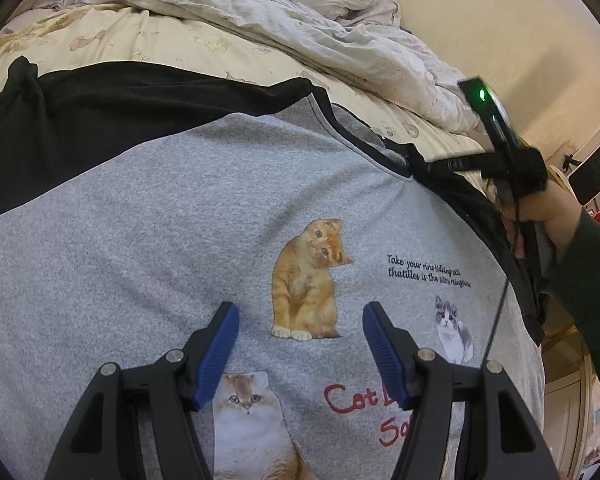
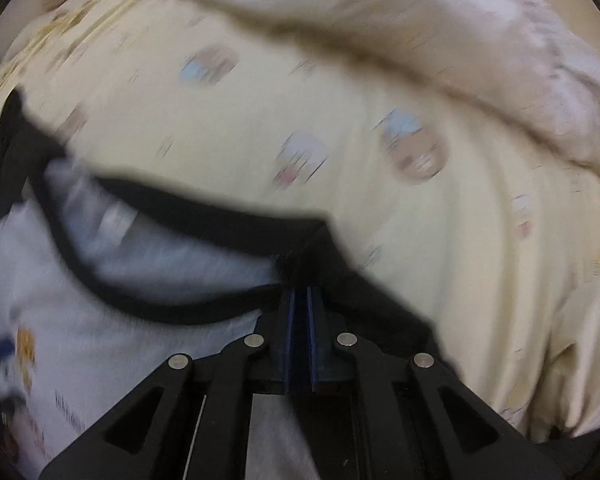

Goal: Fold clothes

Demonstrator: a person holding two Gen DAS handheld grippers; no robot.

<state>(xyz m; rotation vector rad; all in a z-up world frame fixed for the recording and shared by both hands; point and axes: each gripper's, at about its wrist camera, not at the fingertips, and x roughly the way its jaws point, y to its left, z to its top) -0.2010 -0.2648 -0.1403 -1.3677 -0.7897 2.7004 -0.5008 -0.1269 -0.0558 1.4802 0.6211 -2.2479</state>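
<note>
1. Bed [image 1: 188, 46] with a cream printed sheet carries everything; rumpled duvet [image 1: 300, 12] heaped along its far side, around 12 to 1 o'clock in the left wrist view.
2. Grey cat-print shirt [image 1: 160, 208] with black sleeves lies spread flat, front up, filling the near half of the bed. Its long axis seems to run from the neckline at about 2 o'clock down toward 7 o'clock.
3. Left gripper [image 1: 300, 320] is released, jaws apart over the print, orange cat between the tips, nothing pinched.
4. Right gripper [image 2: 300, 296] is clenched on black fabric at the shirt's shoulder, just beside the neckline [image 2: 172, 316]. View is motion-blurred.
5. Key relation: seen from the left gripper, the right gripper [image 1: 428, 166] sits at roughly 2 o'clock, on the shirt's right edge.
6. Judgement: the right side holds the fold corner and is nearer that edge, so the fold probably swings across toward 8 o'clock, left gripper free to pin the middle.
</note>
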